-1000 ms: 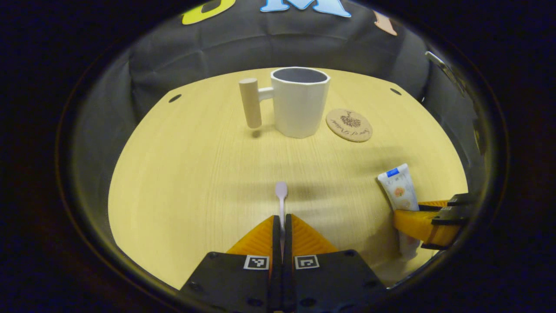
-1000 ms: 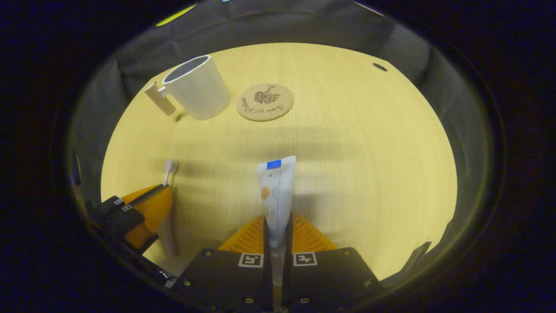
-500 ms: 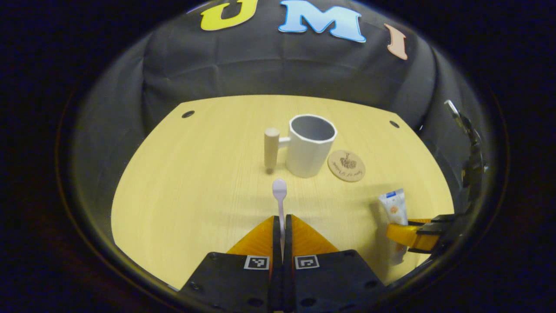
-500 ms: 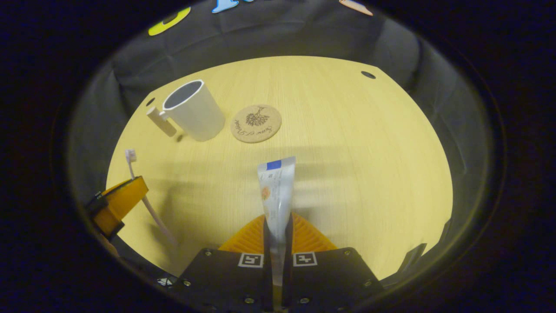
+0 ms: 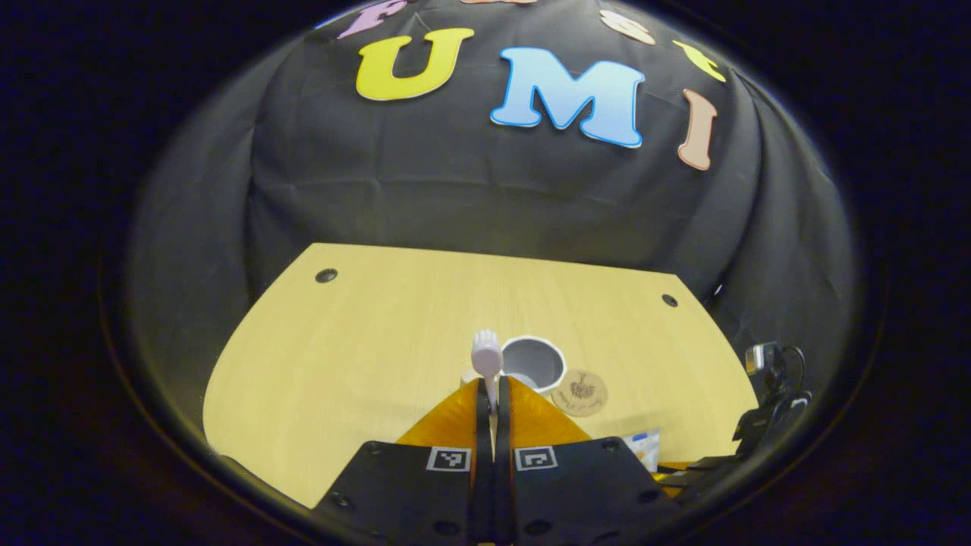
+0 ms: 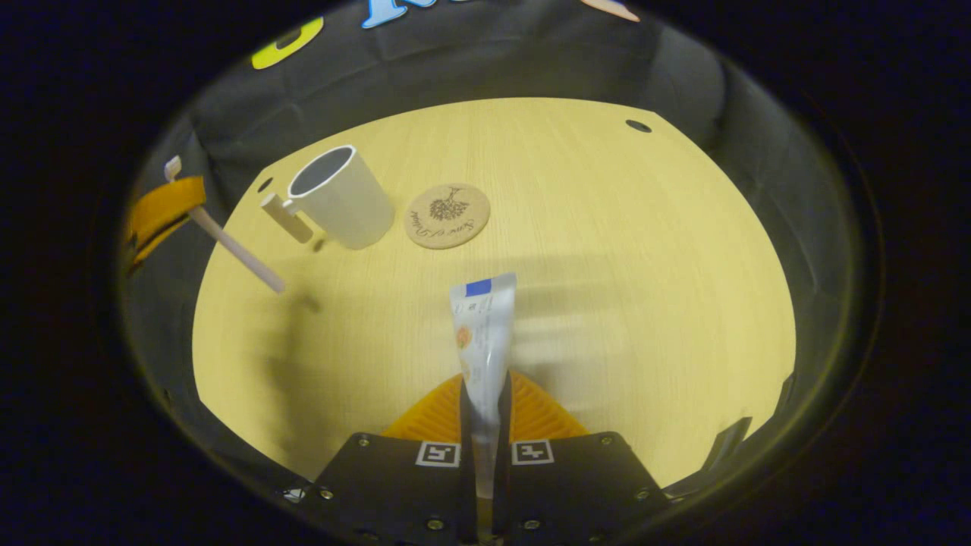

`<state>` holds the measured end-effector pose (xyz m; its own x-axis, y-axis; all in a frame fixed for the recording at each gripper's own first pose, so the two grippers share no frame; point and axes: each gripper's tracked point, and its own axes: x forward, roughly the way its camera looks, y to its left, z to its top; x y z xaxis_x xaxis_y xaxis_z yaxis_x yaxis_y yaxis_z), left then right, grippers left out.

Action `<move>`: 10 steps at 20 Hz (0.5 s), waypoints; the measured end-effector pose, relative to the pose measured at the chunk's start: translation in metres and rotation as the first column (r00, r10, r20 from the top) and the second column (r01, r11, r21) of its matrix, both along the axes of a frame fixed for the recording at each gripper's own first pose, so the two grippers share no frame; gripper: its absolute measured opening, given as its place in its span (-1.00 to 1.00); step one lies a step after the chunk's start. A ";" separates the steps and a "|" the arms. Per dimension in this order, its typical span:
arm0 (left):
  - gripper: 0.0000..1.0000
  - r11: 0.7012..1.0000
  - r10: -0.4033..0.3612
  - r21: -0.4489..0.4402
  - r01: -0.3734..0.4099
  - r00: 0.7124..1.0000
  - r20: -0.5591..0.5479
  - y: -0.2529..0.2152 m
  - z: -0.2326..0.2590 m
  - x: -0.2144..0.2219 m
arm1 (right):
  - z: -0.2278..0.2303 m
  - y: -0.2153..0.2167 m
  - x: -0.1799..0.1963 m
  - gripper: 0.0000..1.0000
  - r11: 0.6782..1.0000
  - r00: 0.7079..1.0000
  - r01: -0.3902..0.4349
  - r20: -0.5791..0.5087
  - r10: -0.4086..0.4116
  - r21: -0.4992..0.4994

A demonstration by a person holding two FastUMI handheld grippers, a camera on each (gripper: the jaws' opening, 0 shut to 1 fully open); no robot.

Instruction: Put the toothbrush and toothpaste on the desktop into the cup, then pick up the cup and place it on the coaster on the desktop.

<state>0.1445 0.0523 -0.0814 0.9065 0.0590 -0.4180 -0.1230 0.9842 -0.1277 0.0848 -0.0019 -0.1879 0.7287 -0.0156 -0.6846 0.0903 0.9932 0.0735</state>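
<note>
the left gripper (image 5: 493, 390) pinches the toothbrush (image 5: 486, 362), its head hiding part of the cup (image 5: 533, 362) near the desktop's (image 5: 341, 364) far edge, beside the coaster (image 5: 579, 391). the right gripper (image 6: 483, 394) clamps the toothpaste (image 6: 481, 334), seemingly lifted clear.

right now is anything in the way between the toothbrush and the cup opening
Nothing visible. The toothbrush, held in the left gripper, hangs above the desktop beside the cup, whose mouth is open and empty.
</note>
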 end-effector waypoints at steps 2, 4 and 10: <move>-0.87 1.000 -0.011 0.009 0.010 0.999 0.031 0.003 0.016 0.017 | 0.001 0.000 -0.001 -0.79 1.000 1.000 0.001 0.004 -0.001 0.006; -0.87 0.999 -0.025 0.022 0.023 0.998 0.064 0.005 0.034 0.033 | 0.002 -0.002 -0.002 -0.79 1.000 1.000 0.004 0.008 -0.004 0.012; -0.87 0.995 -0.083 0.064 0.075 0.986 0.141 -0.005 0.070 0.080 | 0.003 -0.011 -0.006 -0.79 0.999 1.000 0.027 0.007 -0.028 0.036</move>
